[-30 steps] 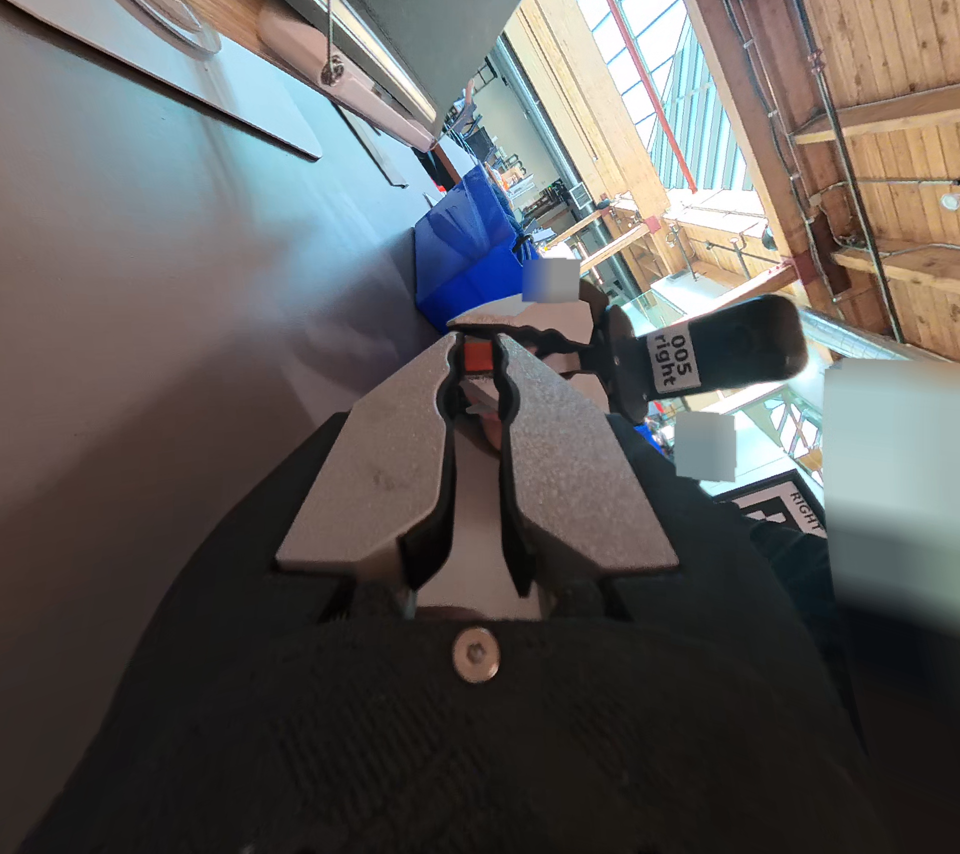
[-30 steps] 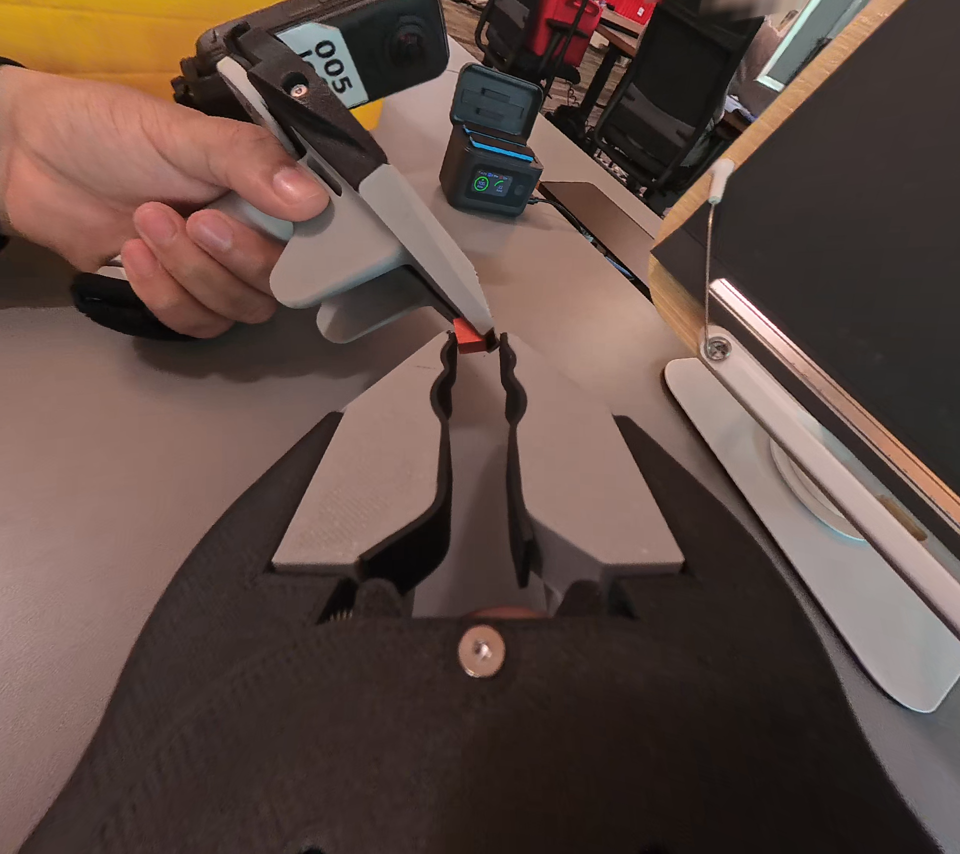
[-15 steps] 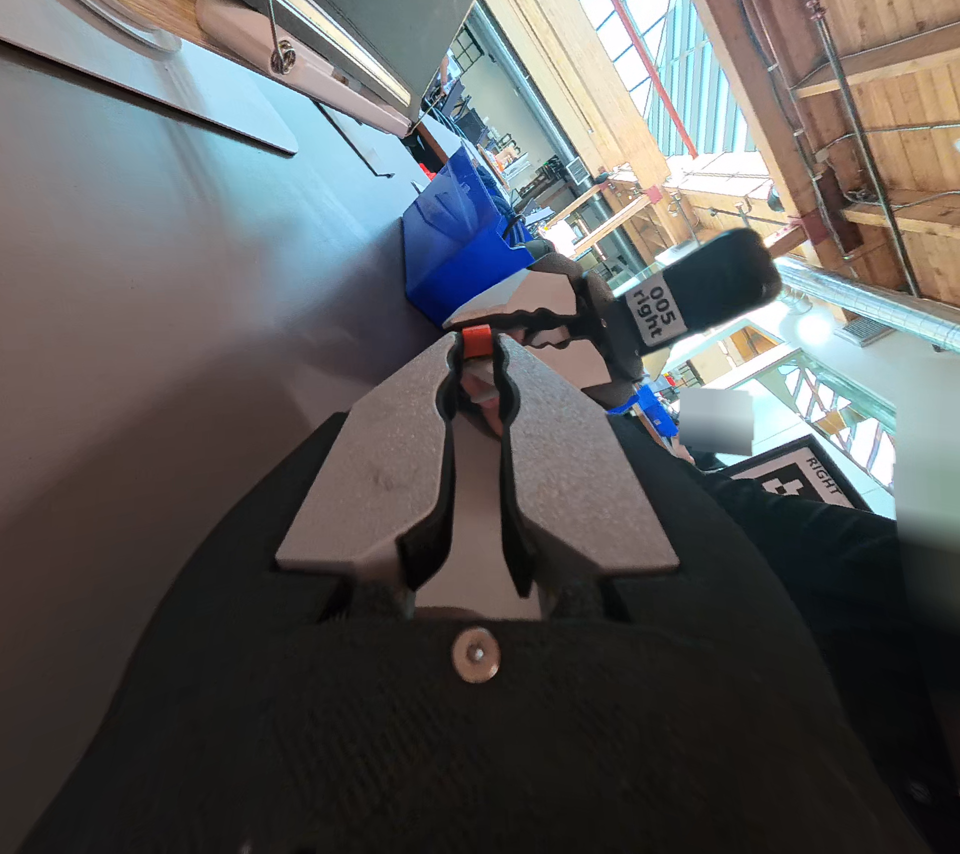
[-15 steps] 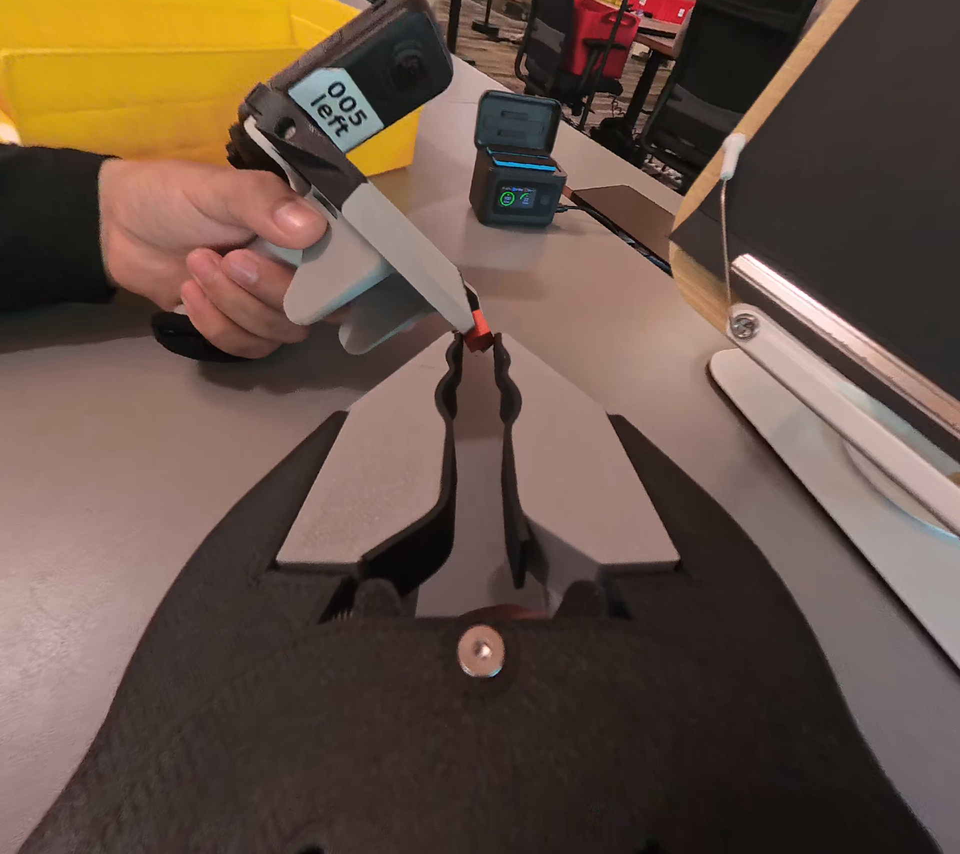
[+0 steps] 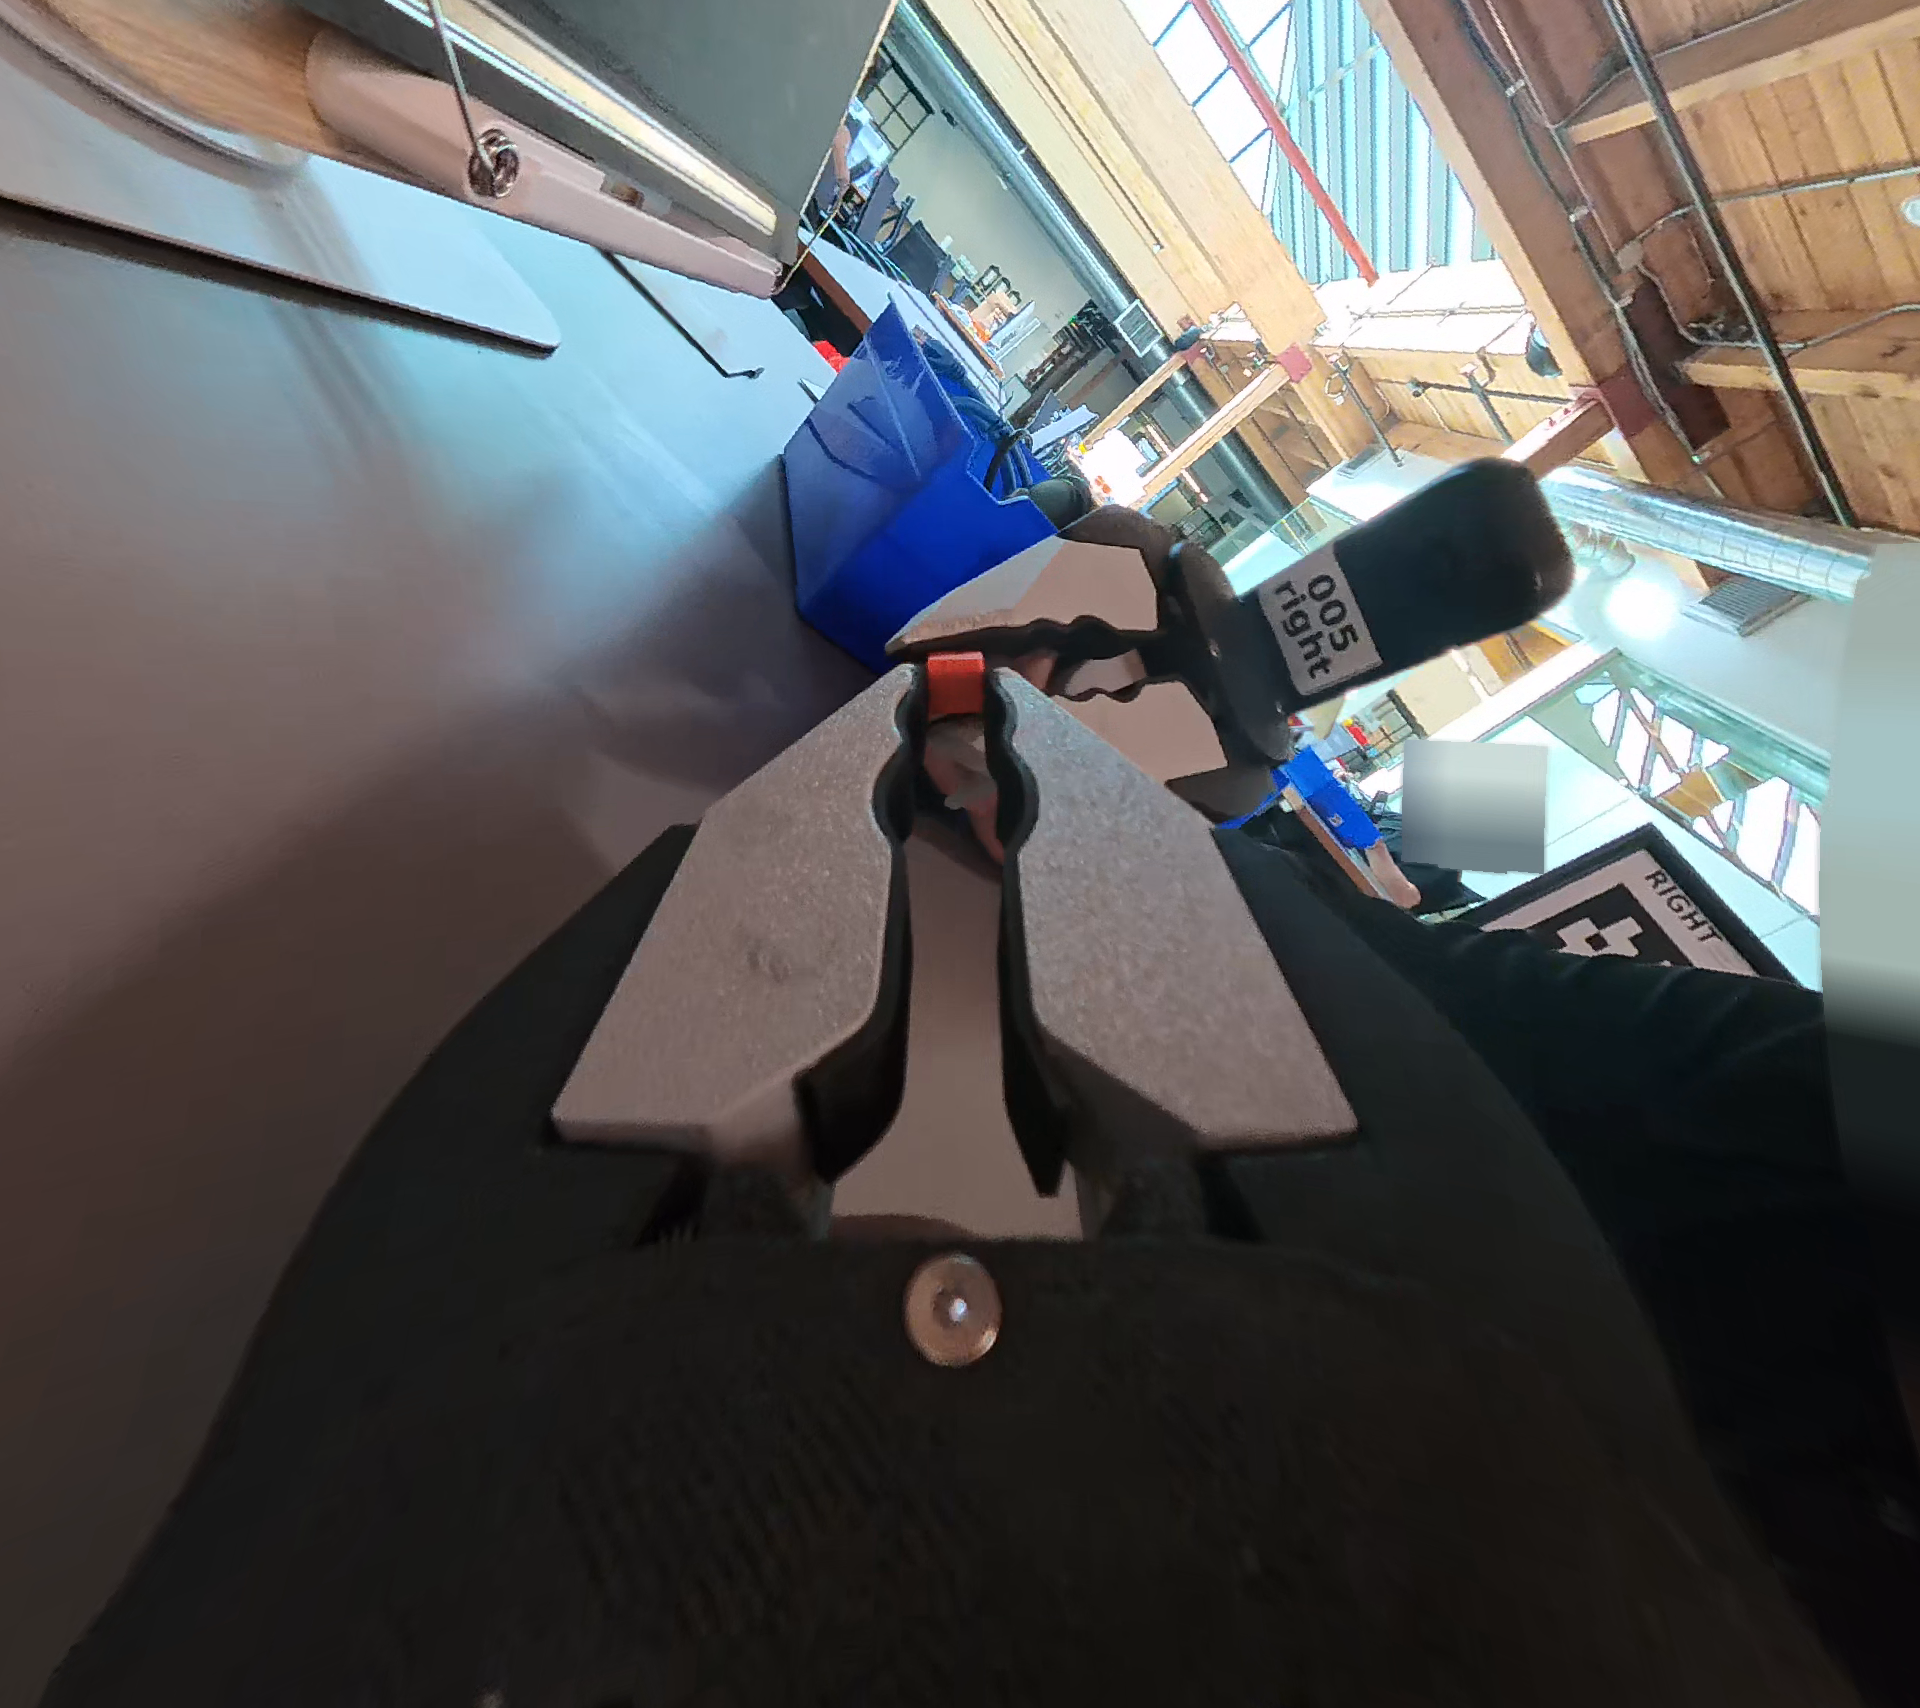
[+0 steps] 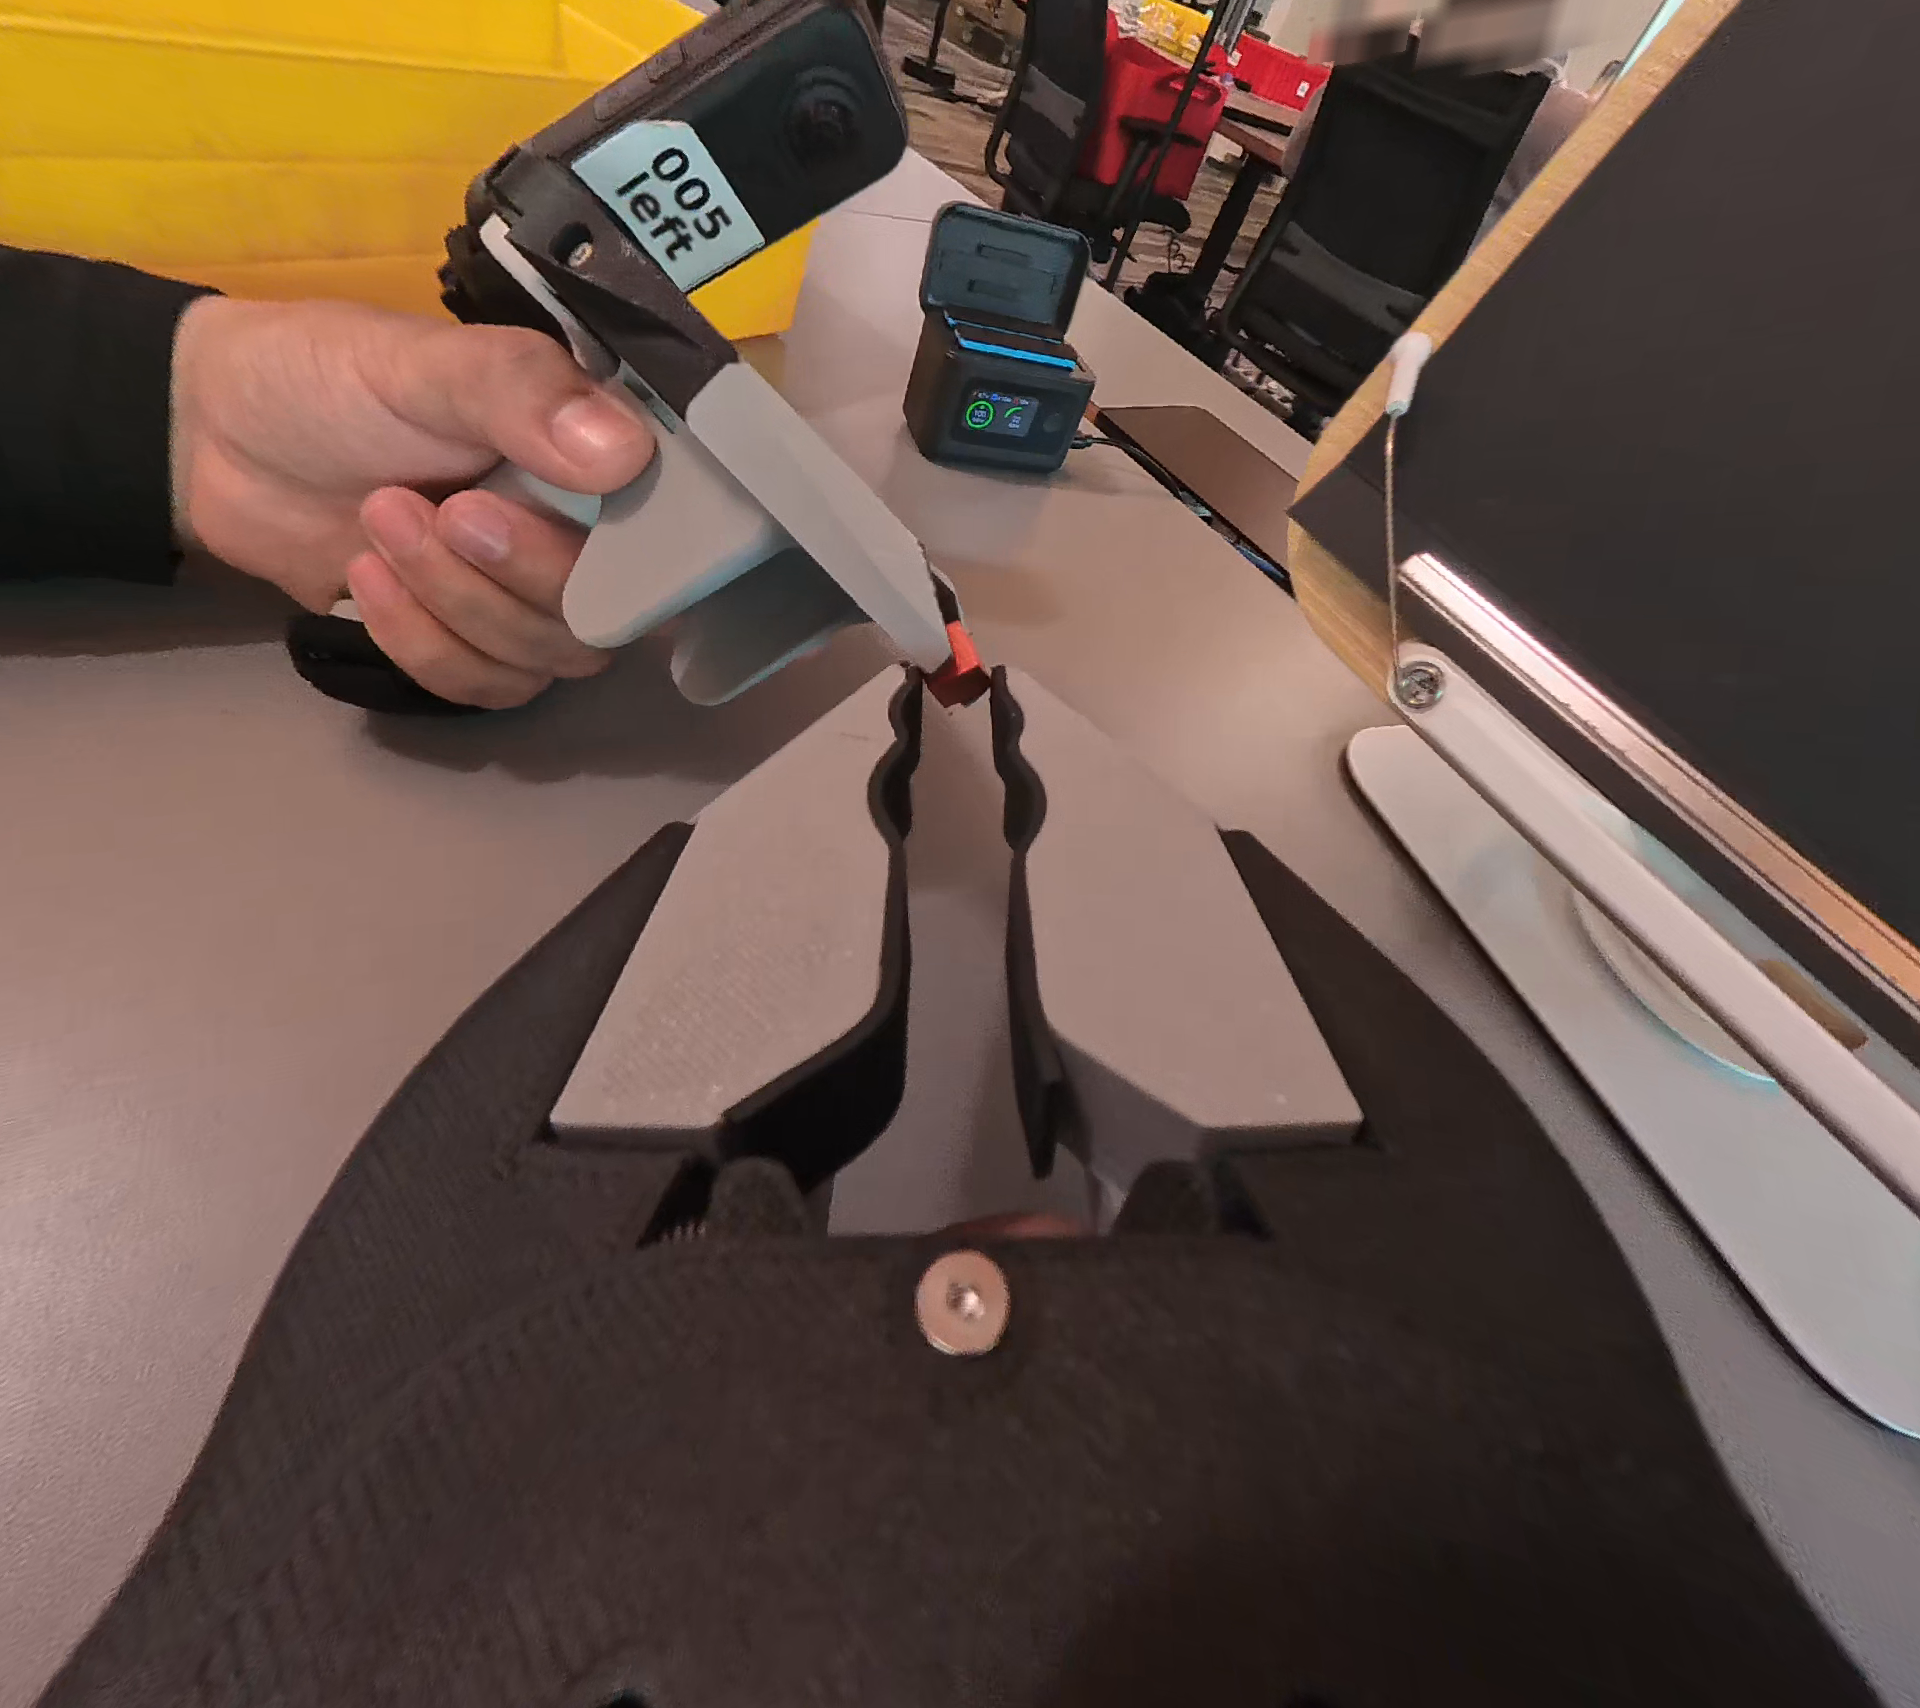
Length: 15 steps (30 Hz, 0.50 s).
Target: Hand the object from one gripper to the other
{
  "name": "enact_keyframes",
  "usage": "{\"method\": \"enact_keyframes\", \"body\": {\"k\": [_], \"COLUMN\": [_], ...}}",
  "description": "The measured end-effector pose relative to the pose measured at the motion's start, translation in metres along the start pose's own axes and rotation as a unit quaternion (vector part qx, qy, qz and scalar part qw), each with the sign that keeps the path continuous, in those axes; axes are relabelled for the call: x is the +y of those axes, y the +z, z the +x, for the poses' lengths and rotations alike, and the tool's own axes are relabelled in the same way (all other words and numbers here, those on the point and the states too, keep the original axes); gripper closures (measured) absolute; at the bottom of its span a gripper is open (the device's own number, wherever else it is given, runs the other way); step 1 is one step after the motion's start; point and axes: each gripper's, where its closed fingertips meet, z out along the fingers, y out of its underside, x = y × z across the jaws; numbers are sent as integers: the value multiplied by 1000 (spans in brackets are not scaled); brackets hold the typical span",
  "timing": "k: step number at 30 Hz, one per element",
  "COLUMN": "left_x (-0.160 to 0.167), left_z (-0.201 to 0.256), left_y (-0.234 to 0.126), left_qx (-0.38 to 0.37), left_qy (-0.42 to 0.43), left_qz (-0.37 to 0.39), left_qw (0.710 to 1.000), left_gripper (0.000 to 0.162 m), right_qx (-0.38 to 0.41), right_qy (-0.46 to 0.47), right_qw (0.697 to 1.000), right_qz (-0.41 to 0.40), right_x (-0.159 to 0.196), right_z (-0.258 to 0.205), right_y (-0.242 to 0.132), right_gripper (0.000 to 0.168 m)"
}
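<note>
Orange-red small block point(image 5: 954, 684) is sitting pinched at the very tips of the left gripper point(image 5: 954, 690), jaws nearly closed on it, above the grey table point(image 6: 312, 827). Right gripper point(image 6: 954, 690) is meeting it tip to tip, jaws narrowly parted with the block point(image 6: 958, 679) right at their mouth; whether they are gripping it I cannot tell. Person's left hand point(image 6: 416, 474) is wrapping the left gripper's handle, thumb on top, tilting it down and rightward, black sleeve point(image 6: 83, 411) at the wrist.
</note>
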Motion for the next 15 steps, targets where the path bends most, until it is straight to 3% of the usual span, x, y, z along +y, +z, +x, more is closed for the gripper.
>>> {"method": "enact_keyframes", "body": {"k": [6, 15], "left_x": [-2, -6], "left_z": [8, 6], "left_y": [4, 1], "left_qx": [3, 0], "left_qy": [56, 48], "left_qz": [11, 23], "left_qw": [998, 999], "left_gripper": [155, 155], "right_qx": [5, 17], "right_qy": [-5, -16], "right_qw": [1000, 1000], "right_qz": [11, 5], "right_x": [-6, -7], "right_z": [2, 3], "right_y": [-7, -3], "right_gripper": [158, 158]}}
